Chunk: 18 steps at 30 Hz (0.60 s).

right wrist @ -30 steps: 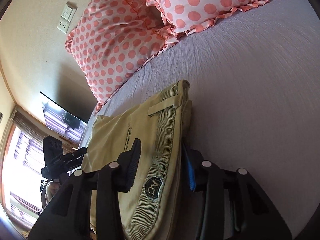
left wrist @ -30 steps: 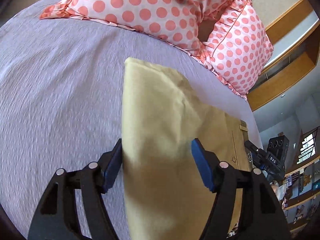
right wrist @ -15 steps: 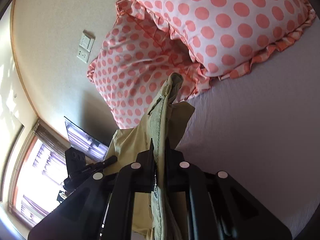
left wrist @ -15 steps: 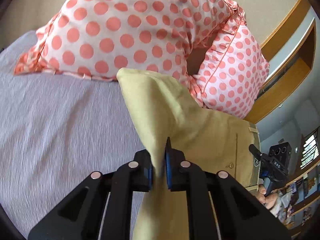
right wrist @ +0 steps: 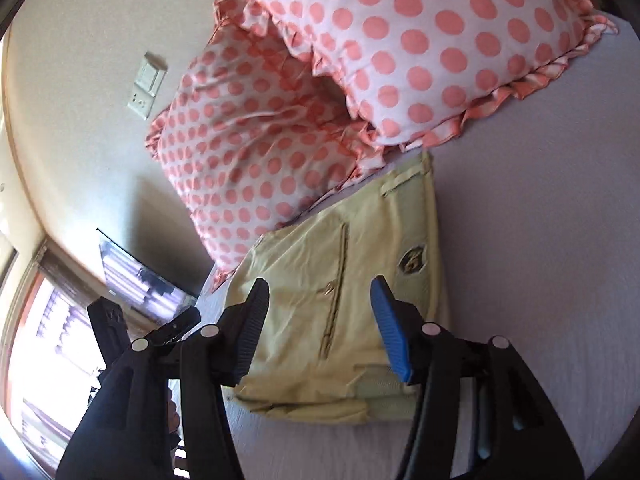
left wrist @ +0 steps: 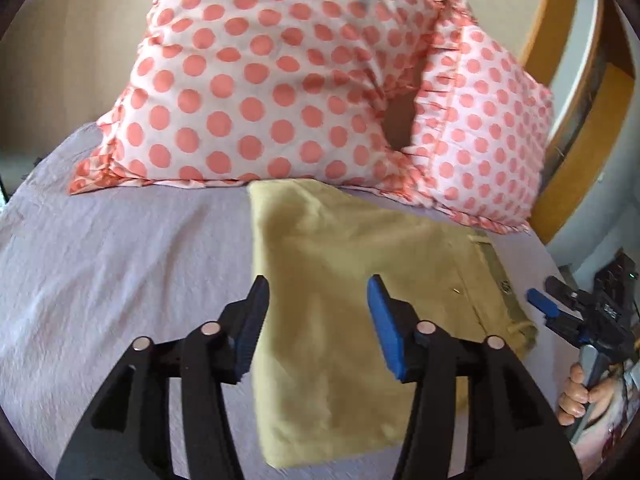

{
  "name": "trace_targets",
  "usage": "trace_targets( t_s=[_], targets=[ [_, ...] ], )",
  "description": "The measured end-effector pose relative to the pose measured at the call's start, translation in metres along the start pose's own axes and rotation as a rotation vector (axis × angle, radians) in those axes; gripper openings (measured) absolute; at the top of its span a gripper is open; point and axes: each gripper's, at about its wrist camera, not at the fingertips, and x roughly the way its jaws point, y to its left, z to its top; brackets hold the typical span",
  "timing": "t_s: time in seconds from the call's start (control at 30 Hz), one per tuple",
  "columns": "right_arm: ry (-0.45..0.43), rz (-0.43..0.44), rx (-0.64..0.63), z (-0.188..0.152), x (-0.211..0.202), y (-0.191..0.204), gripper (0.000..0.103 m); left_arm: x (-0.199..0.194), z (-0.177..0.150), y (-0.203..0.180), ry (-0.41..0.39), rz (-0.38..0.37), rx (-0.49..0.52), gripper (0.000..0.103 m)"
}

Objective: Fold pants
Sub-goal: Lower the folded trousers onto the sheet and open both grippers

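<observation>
pants (right wrist: 340,300) patch (right wrist: 412,261), lettering blurred, unreadable

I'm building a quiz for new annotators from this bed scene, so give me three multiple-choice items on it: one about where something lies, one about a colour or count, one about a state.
1. Where do the pants lie?
A. on the floor
B. on the bed sheet, in front of the pillows
C. draped over a pillow

2. How many polka-dot pillows show?
A. one
B. two
C. four

3. What state is the left gripper in?
A. open, holding nothing
B. shut on the pants
C. shut on a pillow

Answers: 1 B, the khaki fabric rests flat on the lilac sheet; 2 B, two pillows lean together; 3 A, its fingers stand apart above the fabric, as on the right gripper.
</observation>
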Motion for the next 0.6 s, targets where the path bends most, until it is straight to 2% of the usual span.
trace_targets(
  t_s=[0.03,0.07,0.1,0.17,0.2,0.23,0.3,0.33,0.37,0.47,0.53,0.6],
  targets=[
    [0.035,0.018,0.019,-0.005,0.006,-0.001,0.056,0.001,-0.006,-0.009,0.019,-0.037,0.012,0.064],
    [0.065,0.011,0.048,-0.008,0.013,-0.003,0.056,0.009,-0.012,-0.018,0.053,-0.061,0.017,0.076],
    [0.080,-0.031,0.075,-0.010,0.020,-0.007,0.058,0.021,-0.017,-0.023,0.097,-0.068,0.015,0.080],
    [0.077,-0.057,0.130,-0.015,0.022,-0.015,0.057,0.047,-0.028,-0.026,0.188,-0.017,-0.002,0.080],
    [0.064,-0.069,0.147,-0.016,0.017,-0.014,0.057,0.055,-0.033,-0.025,0.203,0.003,-0.007,0.079],
    [0.054,-0.104,0.133,-0.019,0.011,-0.009,0.058,0.049,-0.036,-0.028,0.161,0.020,0.011,0.079],
    [0.015,-0.187,0.034,-0.032,-0.006,0.012,0.072,0.037,-0.045,-0.037,0.150,0.111,0.042,0.087],
    [-0.016,-0.232,-0.027,-0.041,-0.015,0.023,0.091,0.028,-0.052,-0.040,0.137,0.138,0.054,0.089],
    [-0.052,-0.284,-0.092,-0.055,-0.024,0.035,0.102,0.017,-0.061,-0.043,0.117,0.157,0.068,0.094],
    [-0.110,-0.353,-0.291,-0.098,-0.032,0.060,0.102,-0.012,-0.094,-0.052,0.078,0.245,0.122,0.099],
    [-0.110,-0.403,-0.373,-0.125,-0.027,0.068,0.102,-0.025,-0.118,-0.056,0.052,0.313,0.152,0.101],
    [-0.092,-0.454,-0.432,-0.145,-0.017,0.071,0.102,-0.032,-0.137,-0.056,0.037,0.350,0.162,0.101]
  ],
)
